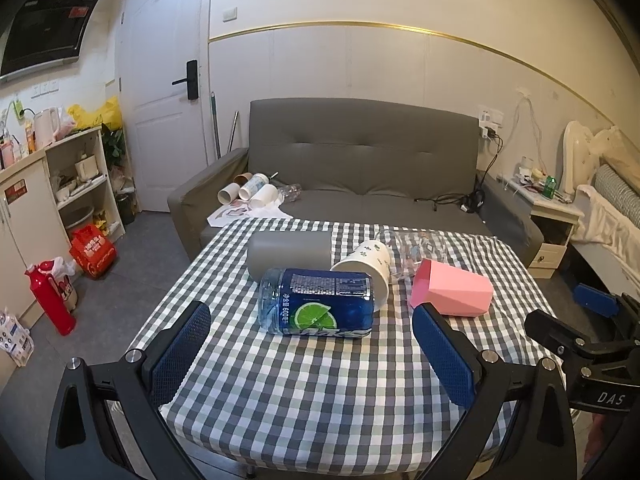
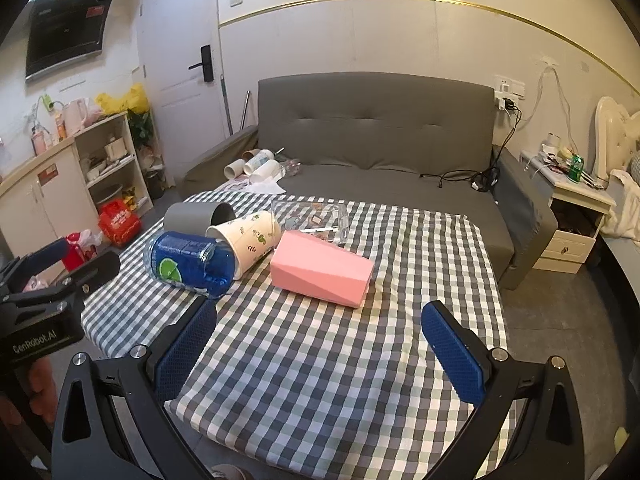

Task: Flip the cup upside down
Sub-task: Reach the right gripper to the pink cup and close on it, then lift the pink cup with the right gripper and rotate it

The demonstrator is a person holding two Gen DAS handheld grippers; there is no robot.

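Note:
Several cups lie on their sides on the checked tablecloth [image 1: 320, 380]: a blue clear cup with a lime label [image 1: 318, 307] [image 2: 188, 262], a grey cup [image 1: 290, 254] [image 2: 192, 218], a white paper cup with leaf print [image 1: 366, 264] [image 2: 248, 242], a pink faceted cup [image 1: 452, 294] [image 2: 322, 268] and a clear glass [image 1: 416, 250] [image 2: 312, 218]. My left gripper [image 1: 312, 356] is open and empty, a little short of the blue cup. My right gripper [image 2: 320, 354] is open and empty, short of the pink cup.
A grey sofa [image 1: 360, 156] with paper cups and a bottle on its seat stands behind the table. A bedside cabinet [image 2: 576, 216] is at the right. Shelves and a red flask [image 1: 52, 296] are at the left. Each gripper shows at the edge of the other's view.

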